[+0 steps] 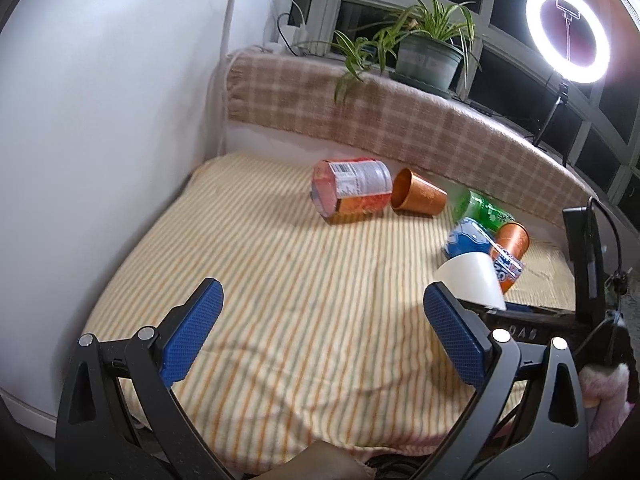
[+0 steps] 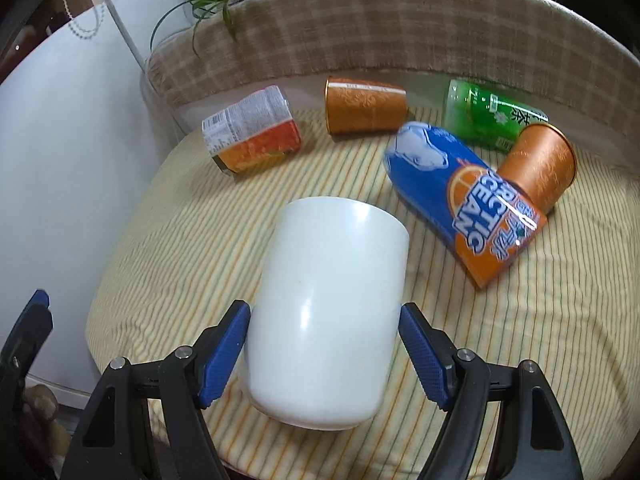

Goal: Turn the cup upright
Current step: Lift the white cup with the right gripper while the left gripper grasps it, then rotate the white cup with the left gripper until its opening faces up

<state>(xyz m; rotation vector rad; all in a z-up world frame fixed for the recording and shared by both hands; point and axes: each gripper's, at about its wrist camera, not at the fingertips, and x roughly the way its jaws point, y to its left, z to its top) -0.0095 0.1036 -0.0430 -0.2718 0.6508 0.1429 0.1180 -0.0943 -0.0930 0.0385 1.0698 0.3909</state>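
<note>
The white cup (image 2: 326,316) fills the lower centre of the right wrist view, pinched between the right gripper (image 2: 322,352) pads – blue fingers (image 2: 226,354) pressed against both its sides, above the striped cloth (image 2: 160,240). The left gripper (image 1: 320,336) hangs wide open and holds nothing; there the cup (image 1: 472,278) sits at right – beside a blue can (image 1: 466,238).

We are in a home. Behind the striped cloth (image 1: 280,280) we see a checked blanket (image 1: 400,120), then a potted plant (image 1: 428,56) by the window (image 1: 360,12).
</note>
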